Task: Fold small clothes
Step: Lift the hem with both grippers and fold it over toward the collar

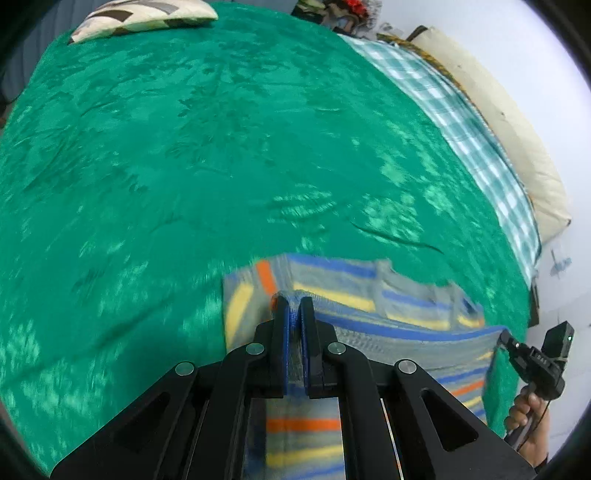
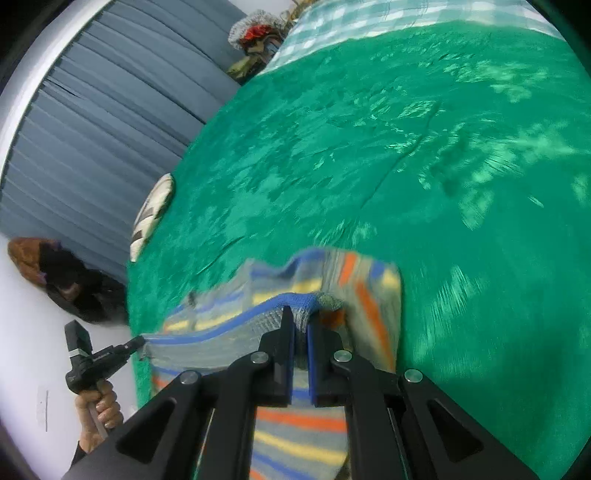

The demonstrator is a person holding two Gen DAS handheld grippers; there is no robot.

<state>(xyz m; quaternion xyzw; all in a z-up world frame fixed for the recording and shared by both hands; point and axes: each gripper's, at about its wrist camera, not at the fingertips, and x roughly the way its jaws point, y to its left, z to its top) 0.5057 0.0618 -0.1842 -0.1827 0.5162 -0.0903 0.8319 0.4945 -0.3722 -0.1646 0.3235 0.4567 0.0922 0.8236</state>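
A small striped knit garment (image 1: 369, 295), grey with blue, yellow and orange stripes, is held up over the near edge of a green blanket (image 1: 221, 147). My left gripper (image 1: 294, 301) is shut on its blue-trimmed hem at one corner. My right gripper (image 2: 301, 314) is shut on the same hem at the other corner. The hem is stretched between them and the far part lies folded on the blanket (image 2: 443, 147). The right gripper also shows in the left wrist view (image 1: 504, 338); the left gripper shows in the right wrist view (image 2: 138, 341). The garment (image 2: 332, 280) hangs under both.
A patterned pillow (image 1: 140, 16) lies at the blanket's far corner. A checked teal sheet (image 1: 461, 122) and a cream mattress edge (image 1: 517, 140) run along one side. A pile of clothes (image 2: 258, 33) sits at the far end. Blue curtains (image 2: 110, 129) hang beside the bed.
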